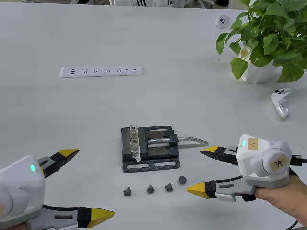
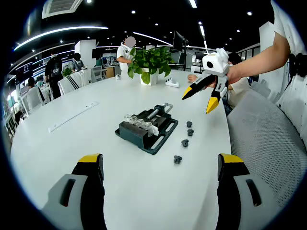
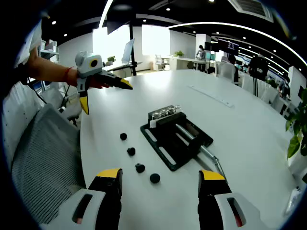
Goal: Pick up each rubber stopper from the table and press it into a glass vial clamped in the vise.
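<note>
Four stoppers (image 1: 150,189), one vise (image 1: 156,152), one power strip (image 1: 101,71), one plant (image 1: 268,38).

The location is an open-plan office, identified by a large white tabletop (image 1: 144,38) carrying a power strip (image 1: 101,71) and a potted plant (image 1: 268,38), a mesh office chair (image 2: 268,139), recessed ceiling lights (image 2: 133,11) and people (image 2: 53,67) in the background.

The left gripper (image 1: 91,183) runs off the bottom-left corner in the head view, and the plant (image 1: 268,38) gets chopped by the right edge. The vials (image 1: 134,141) in the vise (image 1: 160,153) are way too tiny to tell if any's plugged.
</note>
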The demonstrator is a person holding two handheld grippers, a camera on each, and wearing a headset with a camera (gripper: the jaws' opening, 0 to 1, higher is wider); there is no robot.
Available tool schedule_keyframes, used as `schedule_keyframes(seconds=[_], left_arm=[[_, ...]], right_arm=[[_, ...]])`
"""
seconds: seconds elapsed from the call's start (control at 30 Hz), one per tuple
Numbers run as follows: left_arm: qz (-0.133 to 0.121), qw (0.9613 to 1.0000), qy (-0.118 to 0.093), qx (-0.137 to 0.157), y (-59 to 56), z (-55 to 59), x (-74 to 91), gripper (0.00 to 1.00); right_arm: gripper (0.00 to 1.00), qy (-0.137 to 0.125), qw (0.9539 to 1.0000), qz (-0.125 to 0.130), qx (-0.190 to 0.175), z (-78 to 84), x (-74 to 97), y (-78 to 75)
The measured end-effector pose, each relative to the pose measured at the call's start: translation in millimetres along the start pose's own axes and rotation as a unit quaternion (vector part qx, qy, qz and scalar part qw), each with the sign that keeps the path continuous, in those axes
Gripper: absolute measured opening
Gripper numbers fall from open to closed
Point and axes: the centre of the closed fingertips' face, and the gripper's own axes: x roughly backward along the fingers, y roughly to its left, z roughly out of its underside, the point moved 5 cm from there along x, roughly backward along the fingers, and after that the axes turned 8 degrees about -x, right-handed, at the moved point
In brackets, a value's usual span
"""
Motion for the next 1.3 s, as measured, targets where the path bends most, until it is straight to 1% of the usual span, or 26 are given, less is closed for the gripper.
schedule_keyframes(seconds=[0.37,0.6,0.9,1.2,1.3], left_arm=[[0.002,1.0,0.001,0.0,-1.9,0.4,-0.6,0.99],[0.004,1.0,0.003,0.0,-4.0,1.2,-1.1,0.99],[0.002,1.0,0.005,0.0,-1.2,3.5,-0.7,0.99],[0.002,1.0,0.004,0.002,-0.8,4.3,-2.0,0.99],[0.002,1.0,0.004,0.001,-0.5,4.9,-2.2,0.99]], right_arm=[[0.61,0.003,1.0,0.0,-0.002,-1.0,-0.3,3.8],[0.61,0.002,1.0,-0.001,-0.001,-1.2,-0.7,3.5],[0.6,0.005,1.0,-0.003,0.0,0.3,-1.1,1.5],[0.58,0.015,0.9998,-0.007,0.009,-3.9,-2.8,-1.5],[0.57,0.024,0.9995,-0.01,0.015,-4.9,-4.1,-2.8]])
